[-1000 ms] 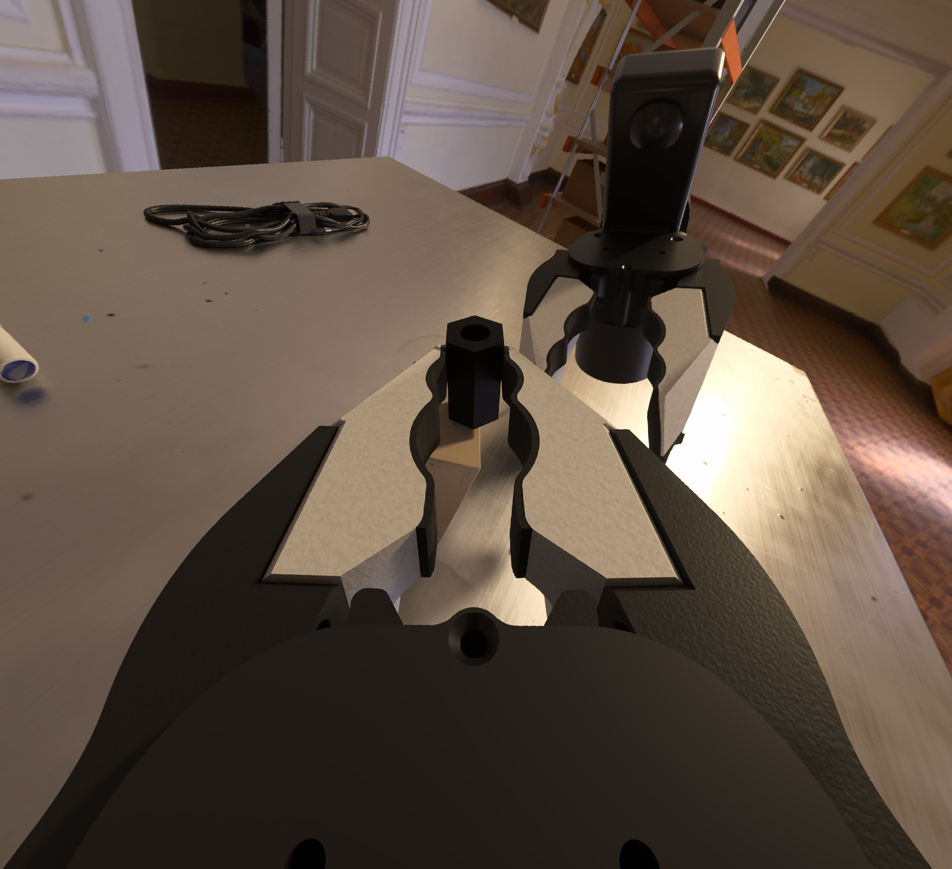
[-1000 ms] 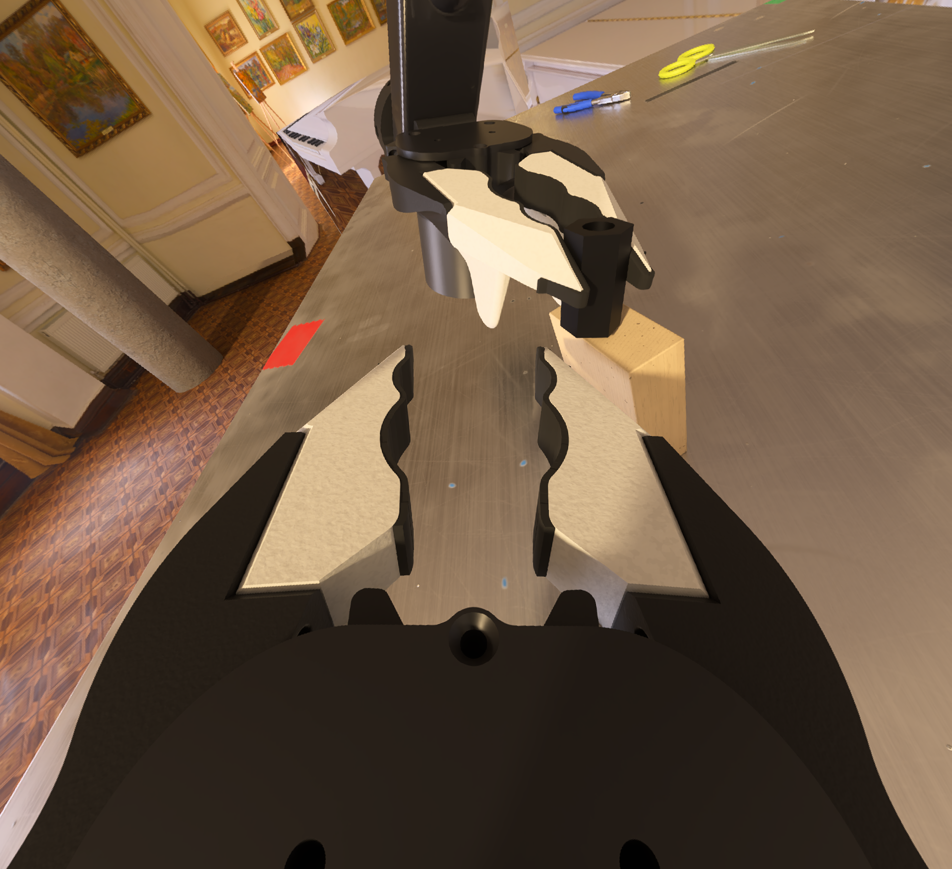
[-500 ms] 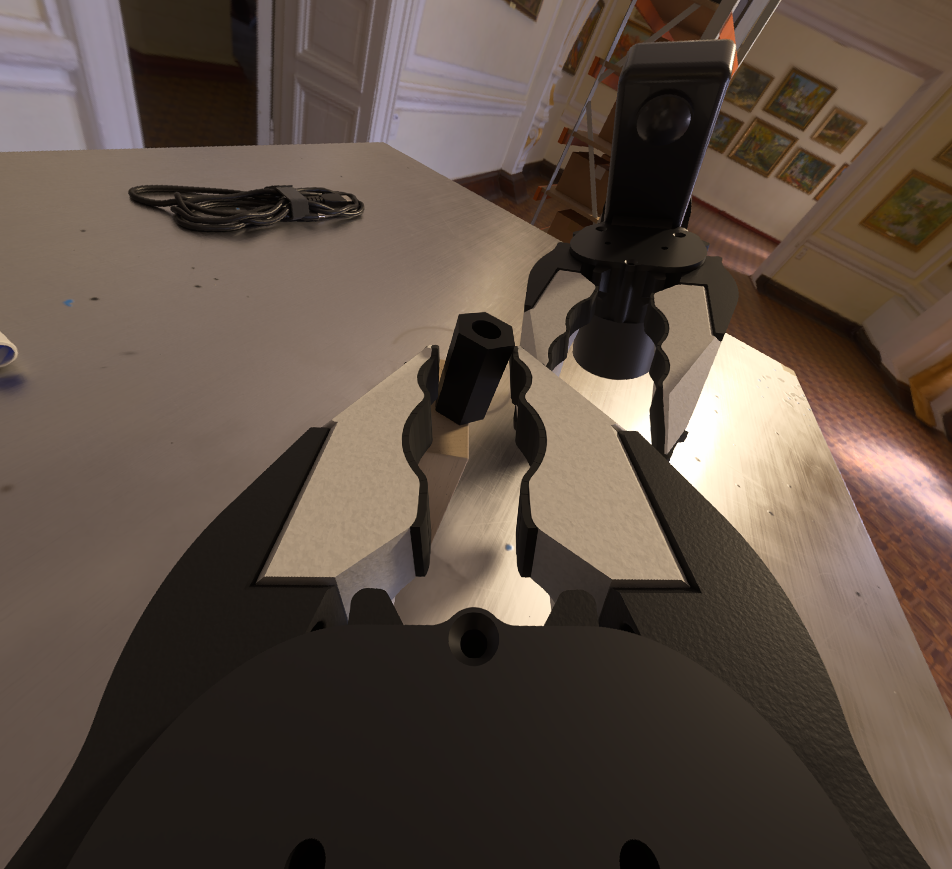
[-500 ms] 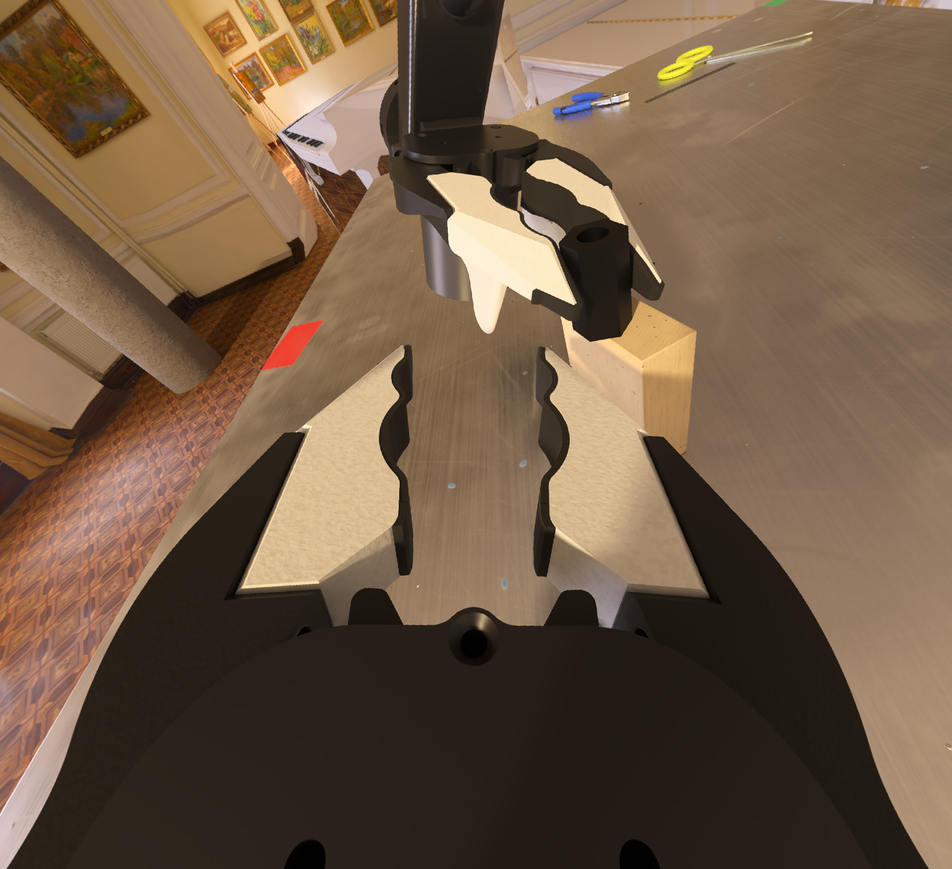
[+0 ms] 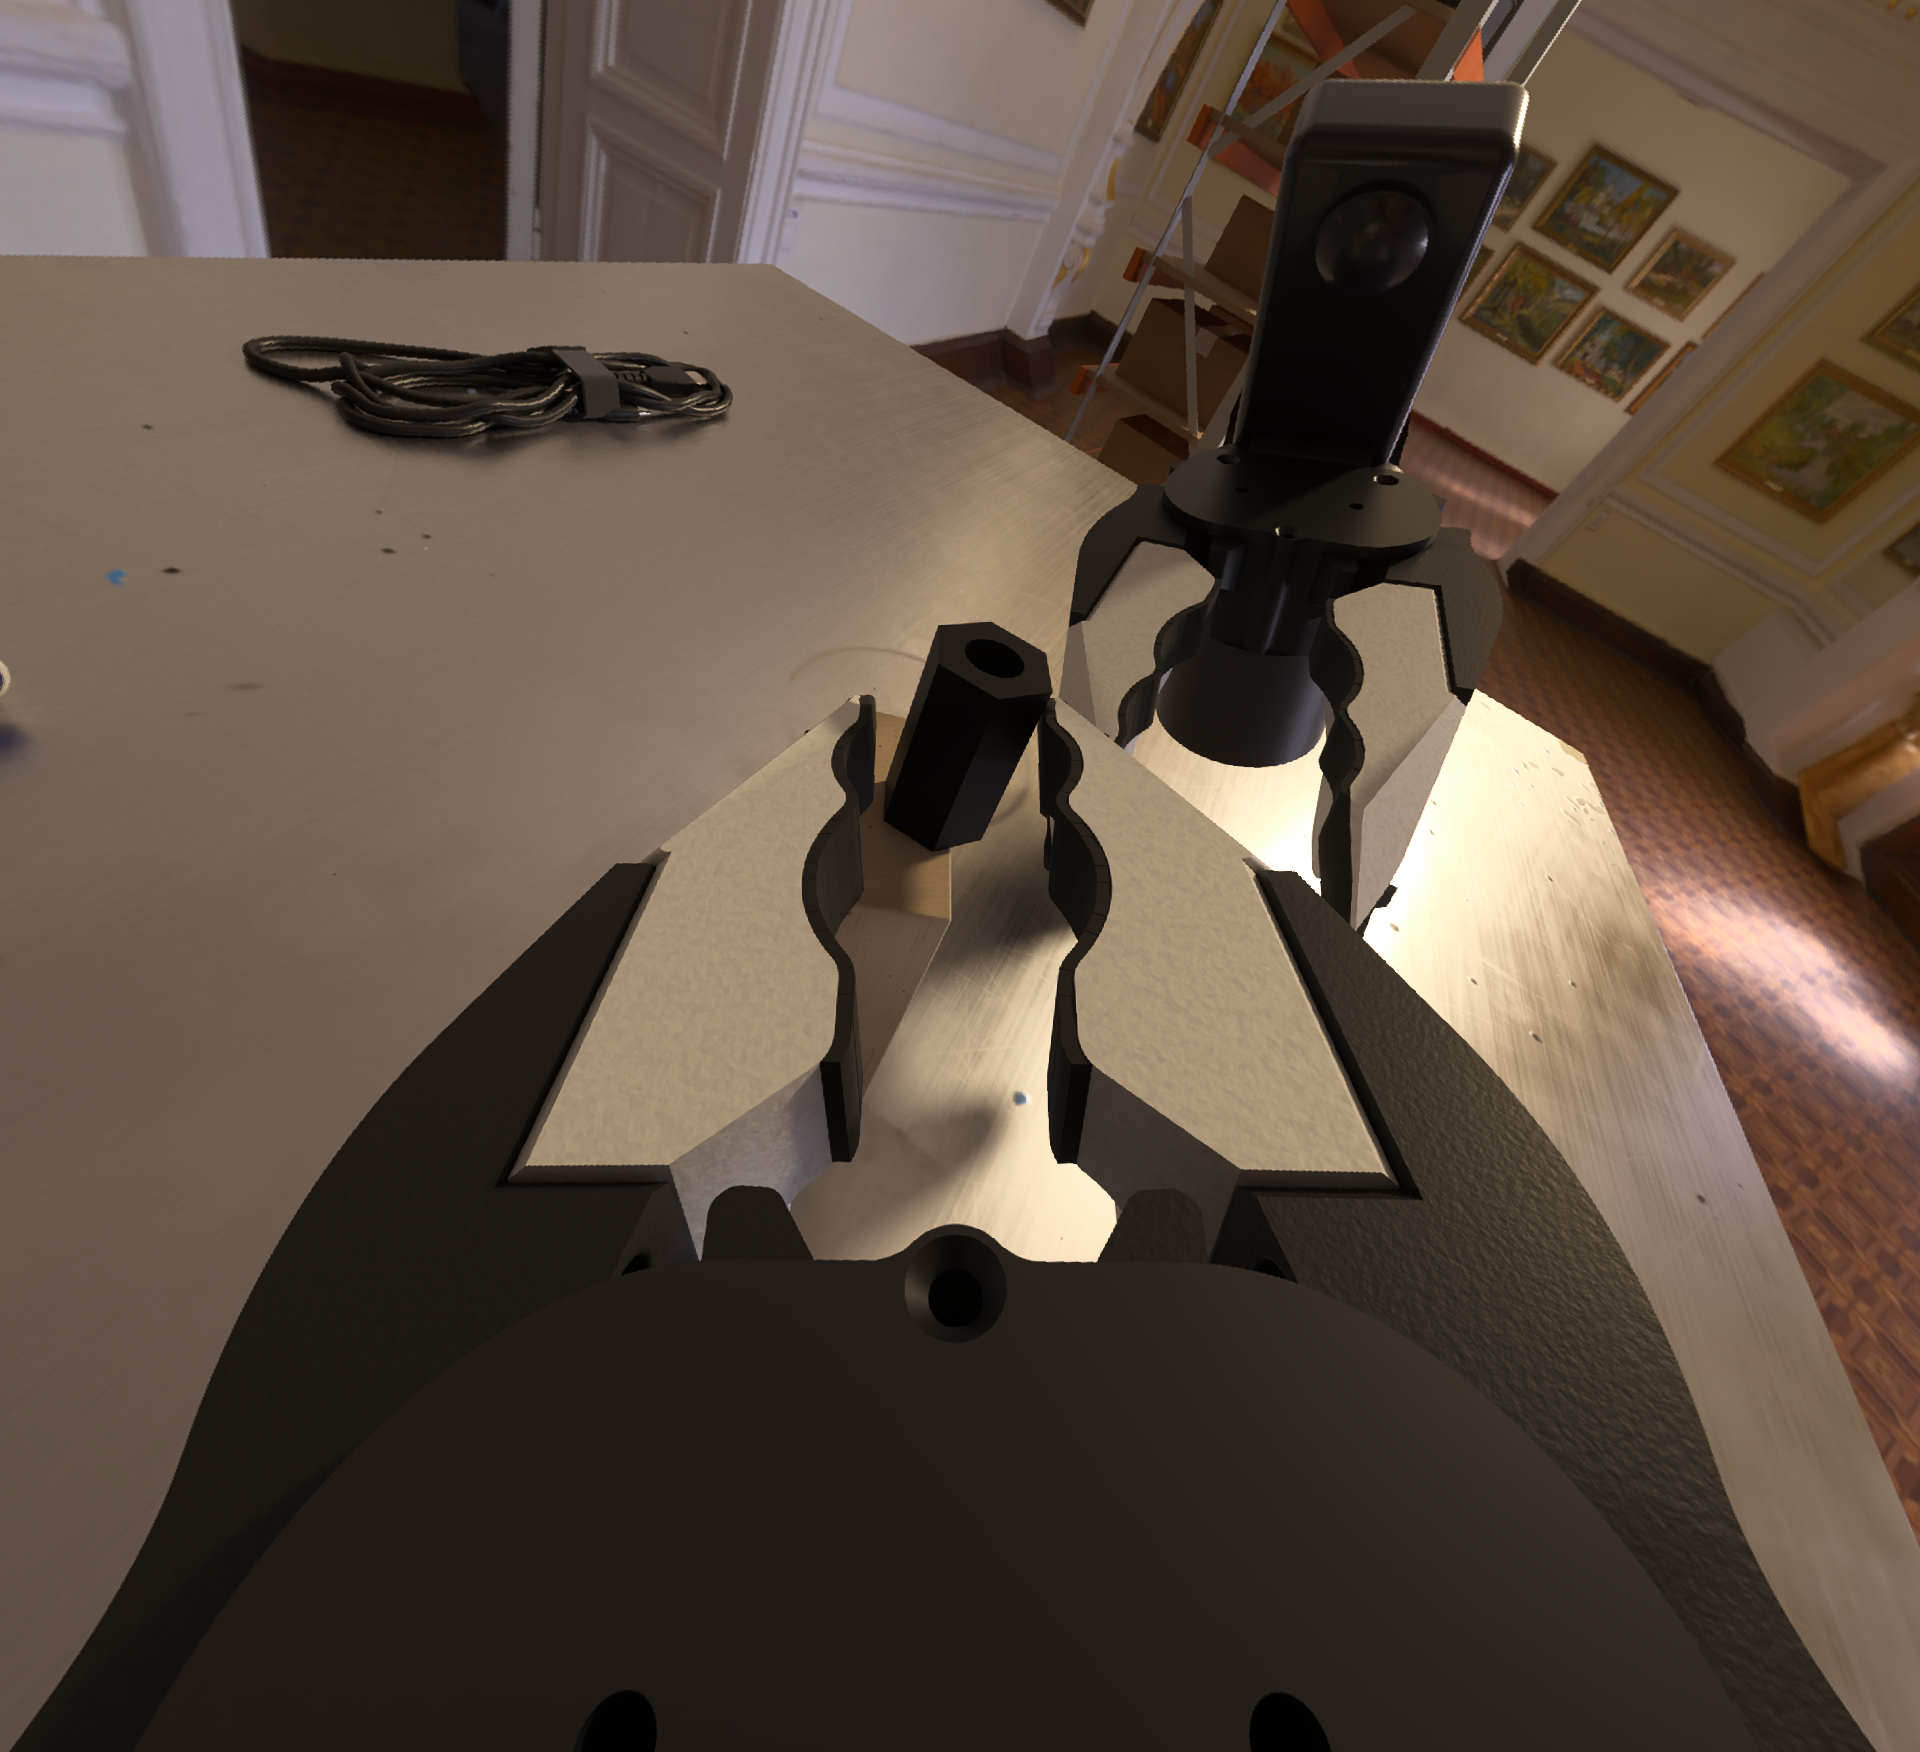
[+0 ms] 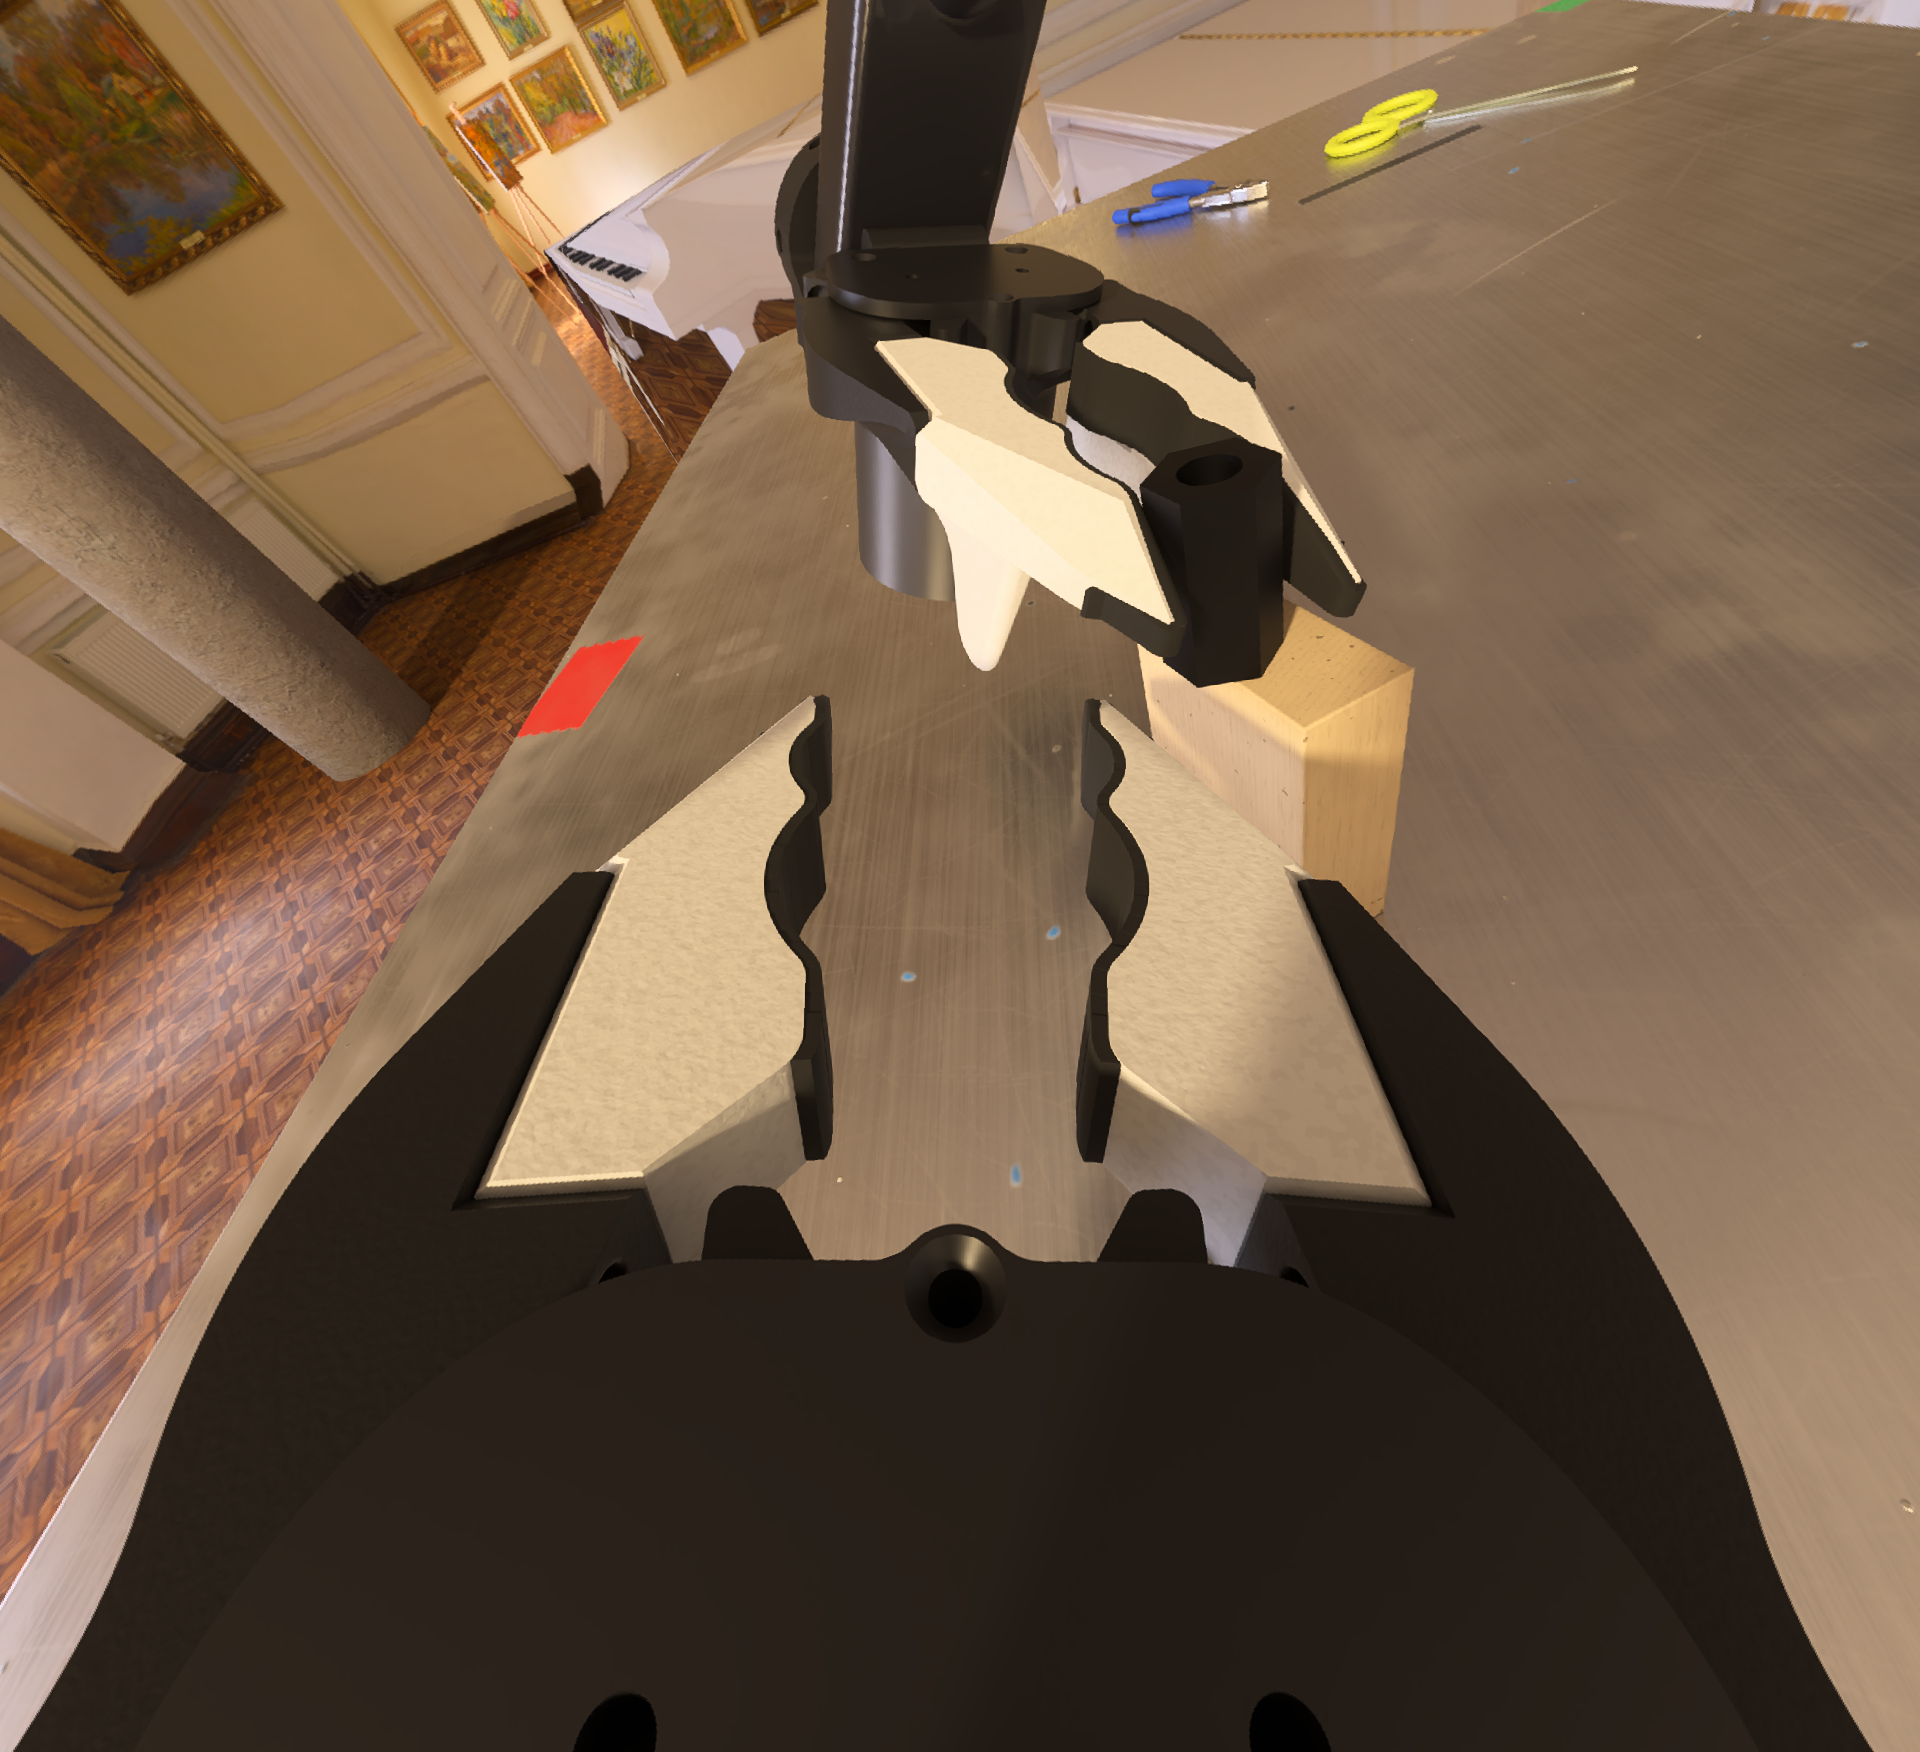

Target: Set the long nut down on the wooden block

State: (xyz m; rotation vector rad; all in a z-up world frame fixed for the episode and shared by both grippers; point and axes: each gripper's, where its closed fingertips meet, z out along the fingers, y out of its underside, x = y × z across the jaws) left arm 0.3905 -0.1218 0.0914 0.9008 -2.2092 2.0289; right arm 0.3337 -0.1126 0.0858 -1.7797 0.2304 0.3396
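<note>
The black long hex nut [image 5: 966, 746] stands tilted between my left gripper's [image 5: 951, 715] fingers, its top leaning toward the right finger. Its lower end is on the top of the pale wooden block [image 5: 920, 892]. The jaws stand wider than the nut, so the grip is loose. The right wrist view shows the same: the left gripper [image 6: 1236, 601] around the leaning nut [image 6: 1226, 559] over the block [image 6: 1278, 767]. My right gripper [image 6: 956, 715] is open and empty over bare table, just beside the block. It also shows in the left wrist view [image 5: 1226, 819].
A coiled black cable [image 5: 488, 383] lies far back on the metal table. Yellow-handled scissors [image 6: 1382, 123] and blue-handled pliers [image 6: 1184, 201] lie at the far end. A red patch [image 6: 582, 684] marks the table edge, with the floor beyond.
The left jaws have widened and the nut has tipped from upright to leaning right. The left gripper shifted slightly over the block. The right gripper has not moved.
</note>
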